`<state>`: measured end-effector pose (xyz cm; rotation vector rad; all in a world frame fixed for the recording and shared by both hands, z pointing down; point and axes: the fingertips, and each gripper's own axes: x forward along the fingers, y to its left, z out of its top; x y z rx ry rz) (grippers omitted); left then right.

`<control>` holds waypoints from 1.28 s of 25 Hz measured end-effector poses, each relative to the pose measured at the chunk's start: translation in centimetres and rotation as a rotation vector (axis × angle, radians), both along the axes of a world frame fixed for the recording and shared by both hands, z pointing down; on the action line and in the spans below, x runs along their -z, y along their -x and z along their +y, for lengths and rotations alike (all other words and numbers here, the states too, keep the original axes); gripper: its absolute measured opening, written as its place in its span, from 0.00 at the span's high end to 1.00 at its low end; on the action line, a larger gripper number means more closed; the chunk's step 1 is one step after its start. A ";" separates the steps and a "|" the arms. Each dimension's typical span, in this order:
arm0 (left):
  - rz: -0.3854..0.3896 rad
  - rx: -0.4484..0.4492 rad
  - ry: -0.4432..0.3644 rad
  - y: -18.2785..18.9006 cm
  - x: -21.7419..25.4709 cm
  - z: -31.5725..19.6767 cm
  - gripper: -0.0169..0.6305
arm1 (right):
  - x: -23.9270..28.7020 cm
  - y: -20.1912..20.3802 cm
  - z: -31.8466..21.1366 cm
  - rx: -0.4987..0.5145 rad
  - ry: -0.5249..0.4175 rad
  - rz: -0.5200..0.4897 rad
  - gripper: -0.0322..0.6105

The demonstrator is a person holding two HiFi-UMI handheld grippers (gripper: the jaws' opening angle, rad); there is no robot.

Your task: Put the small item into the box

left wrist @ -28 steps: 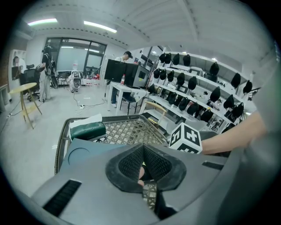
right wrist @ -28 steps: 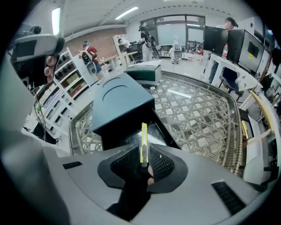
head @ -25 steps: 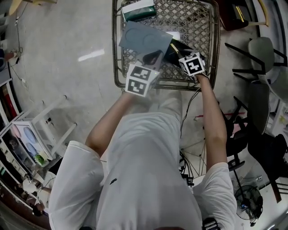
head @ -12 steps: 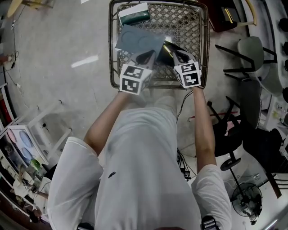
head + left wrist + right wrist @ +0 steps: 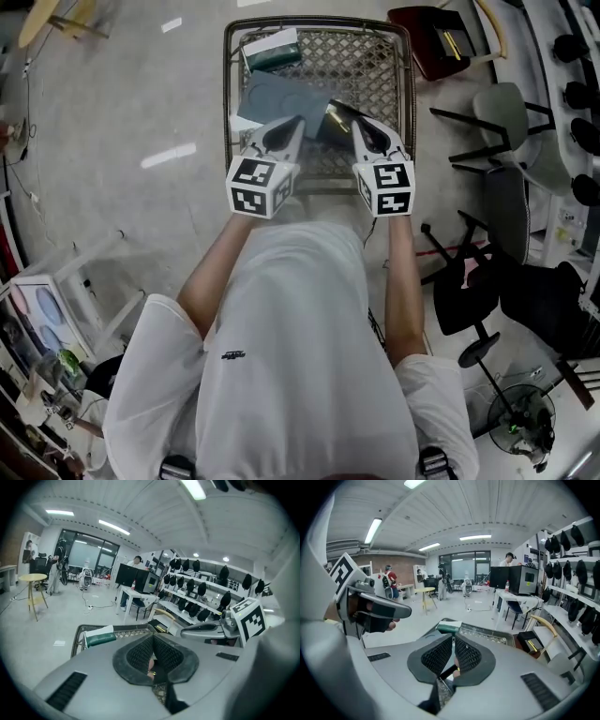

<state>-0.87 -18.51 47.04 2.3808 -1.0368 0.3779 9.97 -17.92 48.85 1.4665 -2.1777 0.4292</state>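
Wire basket (image 5: 411, 94) on floor | green-white box (image 5: 272, 52) far-left corner; grey-blue box (image 5: 272, 98) left side | left gripper (image 5: 294, 124) jaws pressed together above it | right gripper (image 5: 357, 124) pinching dark packet (image 5: 336, 120) mid-basket | chairs (image 5: 502, 103) crowd right.

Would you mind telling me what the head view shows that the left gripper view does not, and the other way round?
Only the head view shows the person's white shirt and forearms, the grey sheet lying in the wire basket, and the chairs at the right. Only the left gripper view shows the left gripper with its jaws together, a yellow round table and shelves of dark items. Both show the basket, the green-and-white box and the right gripper.
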 end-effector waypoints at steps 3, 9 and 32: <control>0.017 0.010 -0.037 0.7 2.1 0.5 0.97 | 2.8 -0.2 0.9 -0.040 -0.054 -0.040 0.93; 0.044 0.037 -0.113 2.2 5.8 0.8 0.97 | 7.5 0.1 2.7 -0.107 -0.148 -0.113 0.93; 0.089 0.076 -0.198 5.8 10.8 1.7 0.97 | 13.6 1.7 4.4 -0.149 -0.294 -0.107 0.95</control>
